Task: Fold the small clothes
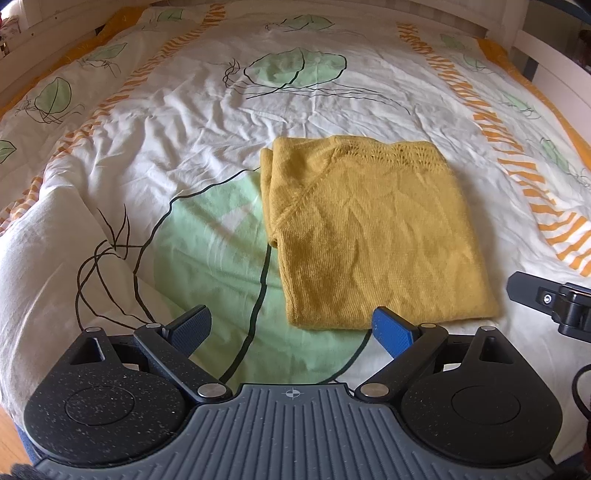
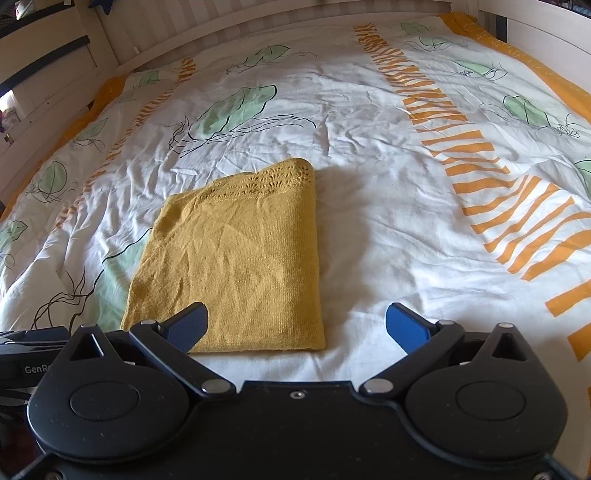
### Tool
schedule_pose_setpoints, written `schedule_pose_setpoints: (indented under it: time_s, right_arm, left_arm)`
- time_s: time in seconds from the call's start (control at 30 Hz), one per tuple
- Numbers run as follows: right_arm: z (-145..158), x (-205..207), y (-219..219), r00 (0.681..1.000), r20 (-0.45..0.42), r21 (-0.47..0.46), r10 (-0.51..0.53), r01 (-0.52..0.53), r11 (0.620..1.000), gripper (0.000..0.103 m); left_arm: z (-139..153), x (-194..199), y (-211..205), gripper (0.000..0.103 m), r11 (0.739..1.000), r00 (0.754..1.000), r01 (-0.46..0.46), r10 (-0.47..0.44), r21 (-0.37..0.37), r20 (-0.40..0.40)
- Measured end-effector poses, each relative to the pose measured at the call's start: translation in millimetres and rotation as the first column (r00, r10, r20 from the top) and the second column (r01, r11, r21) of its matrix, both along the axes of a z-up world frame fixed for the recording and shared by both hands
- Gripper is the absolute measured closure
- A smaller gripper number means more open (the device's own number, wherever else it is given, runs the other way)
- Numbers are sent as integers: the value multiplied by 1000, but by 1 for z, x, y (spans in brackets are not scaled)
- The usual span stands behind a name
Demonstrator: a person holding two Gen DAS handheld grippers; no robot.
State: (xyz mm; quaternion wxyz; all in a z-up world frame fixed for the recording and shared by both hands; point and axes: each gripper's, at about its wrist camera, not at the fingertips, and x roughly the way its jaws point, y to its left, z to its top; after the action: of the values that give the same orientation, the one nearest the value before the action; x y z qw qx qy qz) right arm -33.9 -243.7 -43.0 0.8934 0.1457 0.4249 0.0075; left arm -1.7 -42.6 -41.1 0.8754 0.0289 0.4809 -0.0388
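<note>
The sweater (image 1: 373, 236) looks light, soft and floppy; I'd pinch its near corners, probably several layers. My left gripper (image 1: 291, 330) and right gripper (image 2: 297, 326) gape wide, empty.

bed: wrinkled white duvet cover (image 1: 192, 122), green leaf print, orange stripes | bed frame (image 2: 229, 22): pale slatted wood, far end | wooden floor (image 1: 7, 428): lower left
</note>
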Motion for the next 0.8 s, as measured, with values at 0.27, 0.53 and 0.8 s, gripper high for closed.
schedule_pose_setpoints:
  time_s: [0.27, 0.53, 0.8]
  right_arm:
    - [-3, 1, 1, 1000, -9, 10, 3, -3, 1000, 1]
    - [-5, 2, 3, 1000, -18, 17, 14, -14, 1000, 1]
    - [-8, 4, 5, 999, -28, 22, 18, -18, 1000, 1]
  left_arm:
    - [-3, 1, -1, 9, 1000, 1000, 3, -3, 1, -8]
    - [-5, 2, 0, 9, 1000, 1000, 3, -3, 0, -21]
    - [-8, 3, 1, 9, 1000, 999, 4, -4, -3, -33]
